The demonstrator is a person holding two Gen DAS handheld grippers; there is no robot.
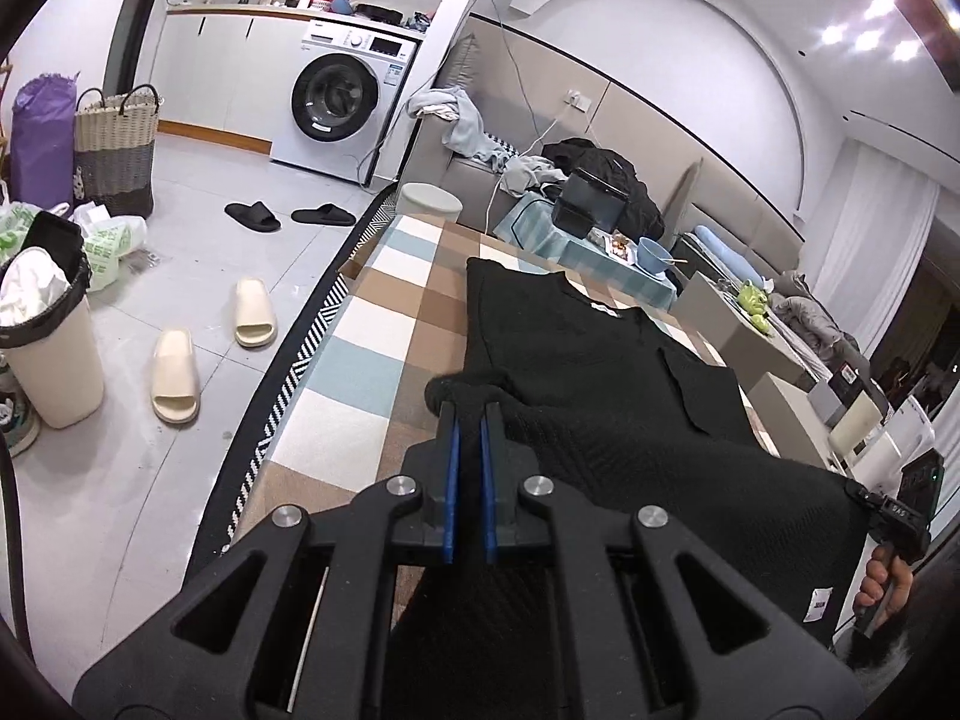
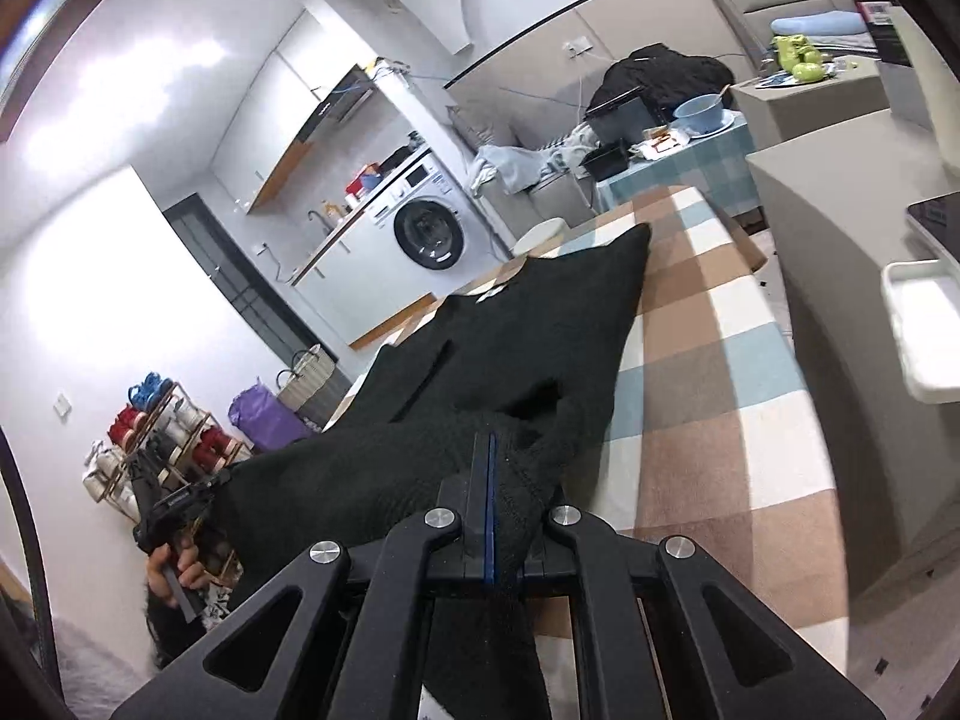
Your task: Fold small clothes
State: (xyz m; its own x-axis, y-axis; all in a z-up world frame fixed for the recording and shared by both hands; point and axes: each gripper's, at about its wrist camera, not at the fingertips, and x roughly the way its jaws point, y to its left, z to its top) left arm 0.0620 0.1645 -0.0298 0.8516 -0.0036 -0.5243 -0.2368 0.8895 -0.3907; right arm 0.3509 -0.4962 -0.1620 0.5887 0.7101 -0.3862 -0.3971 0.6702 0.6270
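Observation:
A black knitted top (image 1: 576, 348) lies on the checked table (image 1: 360, 324), neckline and white label at the far end. My left gripper (image 1: 469, 405) is shut on the near left corner of the black top, which bunches over the fingertips. In the right wrist view my right gripper (image 2: 489, 450) is shut on the near right corner of the black top (image 2: 480, 348). The near hem hangs lifted and stretched between both grippers. The right gripper (image 1: 864, 495) also shows at the far right of the left wrist view, and the left gripper (image 2: 225, 477) at the lower left of the right wrist view.
The checked table (image 2: 720, 360) ends in open floor on the left, with slippers (image 1: 174, 375), a bin (image 1: 48, 348) and a washing machine (image 1: 336, 102). Behind it stand a white stool (image 1: 429, 201) and a cluttered side table with a blue bowl (image 1: 657, 252). A grey cabinet (image 2: 840, 300) flanks the right.

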